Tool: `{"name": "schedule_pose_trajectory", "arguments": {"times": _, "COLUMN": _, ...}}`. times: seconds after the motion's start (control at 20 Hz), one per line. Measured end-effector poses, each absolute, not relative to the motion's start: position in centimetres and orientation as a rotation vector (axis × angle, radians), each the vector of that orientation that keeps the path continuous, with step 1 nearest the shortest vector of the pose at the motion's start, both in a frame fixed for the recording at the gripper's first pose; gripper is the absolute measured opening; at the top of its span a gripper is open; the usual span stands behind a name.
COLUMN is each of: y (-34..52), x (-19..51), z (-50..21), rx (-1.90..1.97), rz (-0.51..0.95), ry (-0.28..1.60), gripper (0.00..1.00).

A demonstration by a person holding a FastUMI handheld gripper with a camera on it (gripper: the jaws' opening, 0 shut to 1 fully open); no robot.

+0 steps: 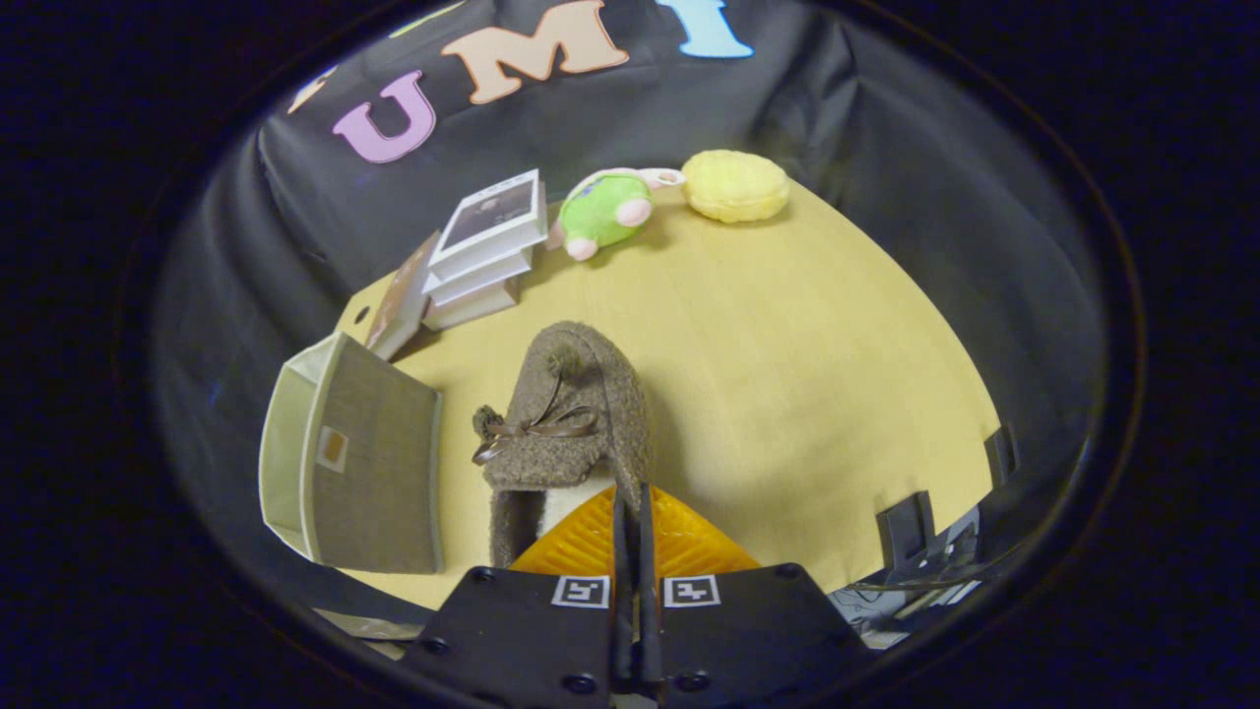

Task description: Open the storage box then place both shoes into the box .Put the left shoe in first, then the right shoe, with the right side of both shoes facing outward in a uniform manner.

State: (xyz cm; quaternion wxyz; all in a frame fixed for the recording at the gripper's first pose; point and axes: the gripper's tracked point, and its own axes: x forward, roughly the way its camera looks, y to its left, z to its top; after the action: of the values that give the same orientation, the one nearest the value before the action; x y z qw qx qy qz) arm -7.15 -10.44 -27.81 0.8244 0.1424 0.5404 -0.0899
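- Black cloth walls in the booth behind a pale yellow wooden surface (787,374), which we see spreading out ahead of our tongs.
- Our tongs (635,512) sit with the two orange-backed fingers (689,542) drawn together, only a thin dark slit between them. Their tips meet the heel edge of a brown fuzzy shoe (576,414), and the fingers appear to pinch that edge, though the fabric between them is too thin for us to be sure.
- That shoe is a fleecy slipper with a dark ribbon bow and pompoms on top. It lies just ahead of the tongs, its toe pointing away from us and its opening toward the fingers, with a white lining showing inside.
- Left of the tongs and of the shoe we see the storage box (345,463), grey fabric with pale inner walls and a small tag on its face. It stands near the shoe but apart from it.
- Beyond the box, farther from the fingers, a stack of books (487,246) rests, with another book leaning beside it.
- Well beyond the shoe, at the far side of the surface, a green plush toy (605,212) lies next to a round yellow cushion (736,185), the two touching or nearly so.
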Motion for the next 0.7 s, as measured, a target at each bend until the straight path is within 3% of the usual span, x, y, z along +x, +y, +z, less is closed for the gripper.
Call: {"name": "schedule_pose_trajectory", "arguments": {"times": 0.7, "y": 1.8, "x": -3.5, "z": -19.8, "rx": 0.345, "rz": -0.052, "ry": 1.046, "gripper": 0.06}}
